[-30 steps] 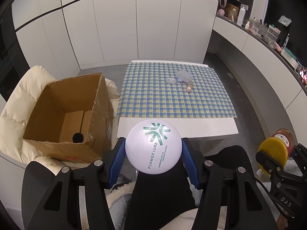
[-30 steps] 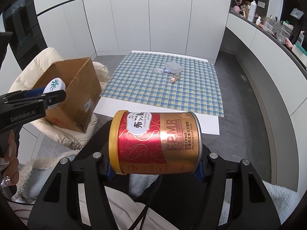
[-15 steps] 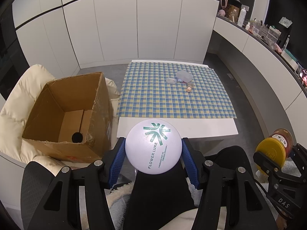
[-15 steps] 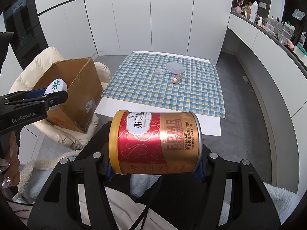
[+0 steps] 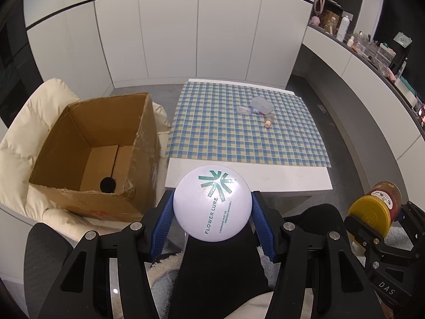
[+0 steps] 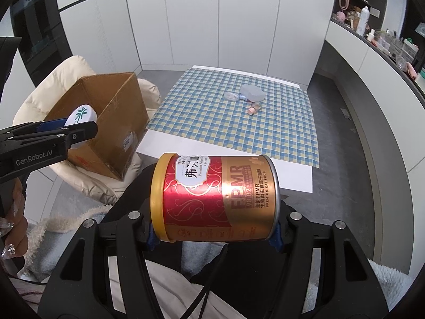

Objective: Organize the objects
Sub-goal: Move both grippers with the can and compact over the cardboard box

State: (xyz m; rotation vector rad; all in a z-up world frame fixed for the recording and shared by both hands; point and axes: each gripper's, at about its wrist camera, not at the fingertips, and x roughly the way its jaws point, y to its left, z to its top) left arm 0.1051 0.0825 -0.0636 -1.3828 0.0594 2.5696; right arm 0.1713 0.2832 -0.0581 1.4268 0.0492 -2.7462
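Grip comes first: your left gripper (image 5: 212, 207) is clamped on the white powder compact (image 5: 212, 202), its 2 blue pads (image 5: 162, 220) pressing opposite edges so the printed face looks up at the camera. Your right gripper (image 6: 213, 235) squeezes the red and gold cat food can (image 6: 213, 198), which lies sideways across the fingers, yellow lid to the left and base to the right. Both loads hang over your lap, short of the table. To finish this step well, carry each one level and let go only once it is low over the cardboard box (image 5: 93, 154), since the round compact could slip from an edge hold. That box sits open on the cream cushion (image 5: 34, 122) to your left, just beside the table. Farther out, the checked cloth (image 5: 244, 127) carries a few small items (image 5: 259, 109) near its far side.
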